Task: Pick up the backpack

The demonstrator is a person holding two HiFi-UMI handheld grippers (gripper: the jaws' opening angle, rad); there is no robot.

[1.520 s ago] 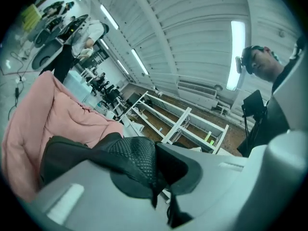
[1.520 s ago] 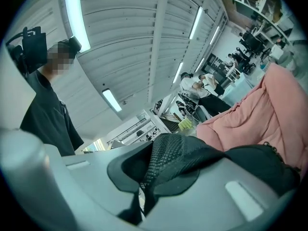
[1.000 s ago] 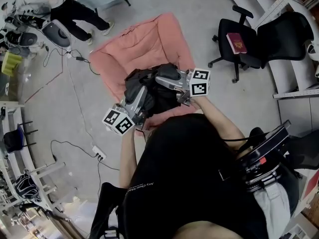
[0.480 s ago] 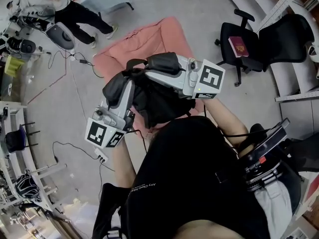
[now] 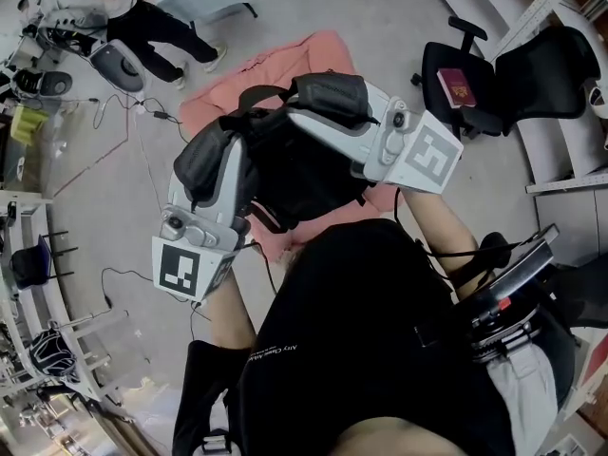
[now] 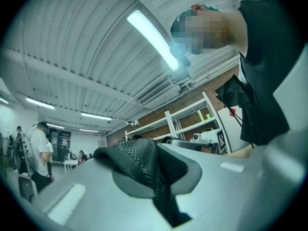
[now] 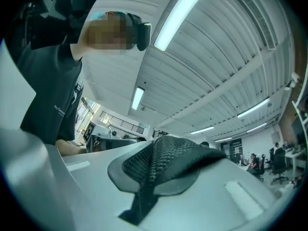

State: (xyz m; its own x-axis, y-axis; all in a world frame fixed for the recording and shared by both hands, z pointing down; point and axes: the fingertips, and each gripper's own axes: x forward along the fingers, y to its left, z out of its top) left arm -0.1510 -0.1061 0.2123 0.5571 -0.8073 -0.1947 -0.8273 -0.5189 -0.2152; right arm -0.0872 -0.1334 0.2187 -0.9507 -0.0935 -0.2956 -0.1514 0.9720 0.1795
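The black backpack [image 5: 296,174] hangs in the air between my two grippers, above a pink cushion [image 5: 318,53] on the floor. My left gripper [image 5: 217,160] is shut on one padded mesh shoulder strap [image 5: 201,156], and its jaws have just closed a little tighter on it. My right gripper [image 5: 313,112] is shut on the other strap [image 5: 330,95]. In the left gripper view the mesh strap [image 6: 139,160] is pinched between the jaws of the left gripper [image 6: 161,186]. The right gripper view shows the same for its strap [image 7: 166,162] and the right gripper [image 7: 147,191]. Both point slightly upward toward the ceiling.
A black office chair [image 5: 480,103] with a red book [image 5: 452,84] on its seat stands at the right. Another person [image 5: 142,22] stands at the top left among gear. Cables [image 5: 142,122] run over the grey floor at the left. White shelving [image 5: 560,150] lines the right side.
Both grippers have risen and rolled, lifting the backpack off the pink cushion; it now hangs clear, closer to the camera.
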